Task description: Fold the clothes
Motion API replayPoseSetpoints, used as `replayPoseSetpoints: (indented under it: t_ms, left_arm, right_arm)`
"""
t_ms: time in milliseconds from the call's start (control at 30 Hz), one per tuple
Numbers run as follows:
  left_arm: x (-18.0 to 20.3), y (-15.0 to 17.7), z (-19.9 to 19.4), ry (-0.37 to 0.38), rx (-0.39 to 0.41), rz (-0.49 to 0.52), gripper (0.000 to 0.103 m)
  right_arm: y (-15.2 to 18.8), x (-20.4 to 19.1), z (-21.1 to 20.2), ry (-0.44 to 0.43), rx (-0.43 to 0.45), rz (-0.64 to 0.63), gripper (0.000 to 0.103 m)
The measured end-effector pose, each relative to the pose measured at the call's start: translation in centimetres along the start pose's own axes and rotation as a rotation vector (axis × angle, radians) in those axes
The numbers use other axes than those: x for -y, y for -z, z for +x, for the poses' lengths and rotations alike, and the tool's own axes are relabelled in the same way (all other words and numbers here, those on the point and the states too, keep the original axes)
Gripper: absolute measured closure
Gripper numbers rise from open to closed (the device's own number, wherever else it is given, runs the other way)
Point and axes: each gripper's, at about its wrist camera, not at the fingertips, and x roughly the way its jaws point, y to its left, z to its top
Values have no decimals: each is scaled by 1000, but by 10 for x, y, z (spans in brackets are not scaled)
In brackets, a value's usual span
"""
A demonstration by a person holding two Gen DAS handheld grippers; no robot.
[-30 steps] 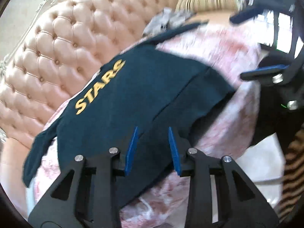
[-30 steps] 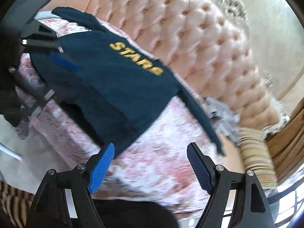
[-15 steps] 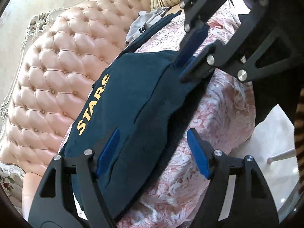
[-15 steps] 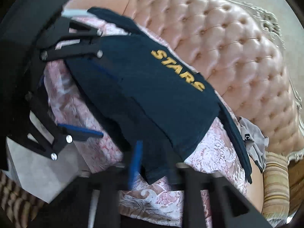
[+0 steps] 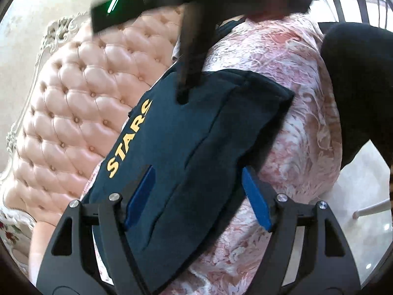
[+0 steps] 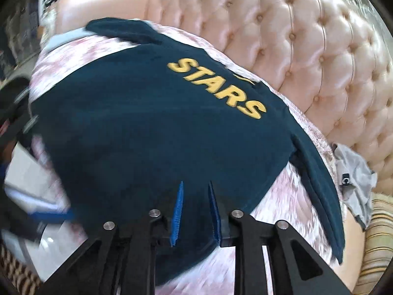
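On the sofa seat: a dark teal T-shirt with yellow "STARS" lettering (image 6: 152, 132) lies partly folded on a pink-and-white floral cover (image 5: 302, 132).
Sofa: pink tufted leather sofa back (image 5: 73, 113) with a carved pale frame rises behind the shirt.
Shirt layout: in the left wrist view a folded flap lies across the shirt's body, its edge running toward the cover's front side; in the right wrist view one long sleeve (image 6: 316, 179) trails off toward the striped cushion.
Left gripper (image 5: 196, 196): black frame with blue pads, jaws spread wide, released, straddling the near end of the shirt; one pad sits over the fabric, the other just past the shirt's edge above the cover; the pads do not press the cloth.
Right gripper (image 6: 195, 211): jaws narrow, having just eased open a little after clenching; dark shirt cloth shows between the blue pads at the hem, and the pads appear to pinch it.
Right gripper from the left view: its black body reaches down from the top onto the far part of the shirt, blurred.
Beside the shirt: a crumpled grey garment (image 6: 353, 172) lies against the sofa back, near a beige striped cushion (image 6: 378, 241).
Person: a black-clad leg (image 5: 358, 86) stands at the cover's front edge.
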Motion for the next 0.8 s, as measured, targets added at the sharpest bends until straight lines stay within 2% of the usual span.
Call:
replayPoseSetpoints:
  t_ms: [33, 100, 167, 200, 300, 433, 467, 567, 633, 667, 700, 733, 800]
  left_arm:
    - [0, 0, 0, 1, -2, -2, 28]
    - [-2, -1, 3, 7, -11, -12, 26]
    - [-4, -2, 4, 3, -10, -19, 26]
    - [-4, -3, 2, -11, -3, -20, 26]
    - [-8, -6, -2, -34, 19, -34, 26]
    - [-3, -4, 7, -57, -10, 1, 26]
    - [-1, -4, 6, -73, -1, 14, 26]
    - [7, -9, 1, -200, 42, 78, 26]
    - [9, -10, 5, -218, 38, 100, 27]
    - [9, -11, 7, -220, 33, 111, 39]
    - [10, -11, 10, -183, 12, 117, 72]
    - [12, -11, 13, -149, -6, 122, 85]
    - [14, -12, 14, -116, -19, 127, 96]
  right_arm:
    - [-7, 8, 8, -18, -4, 20, 76]
    - [-17, 23, 28, -85, -38, 81, 55]
    - [-20, 33, 39, -104, -50, 129, 31]
    - [-18, 36, 41, -111, -48, 152, 27]
    - [-12, 44, 41, -134, -47, 205, 25]
    - [-9, 39, 38, -105, -41, 202, 23]
    - [-10, 40, 38, -104, -42, 204, 23]
    - [-11, 43, 39, -106, -40, 204, 23]
    - [-10, 43, 39, -103, -39, 206, 23]
    - [-10, 43, 38, -101, -39, 207, 23]
    - [-10, 43, 38, -100, -40, 207, 23]
    - [-10, 42, 38, -98, -42, 205, 23]
    - [-11, 40, 37, -90, -49, 193, 23]
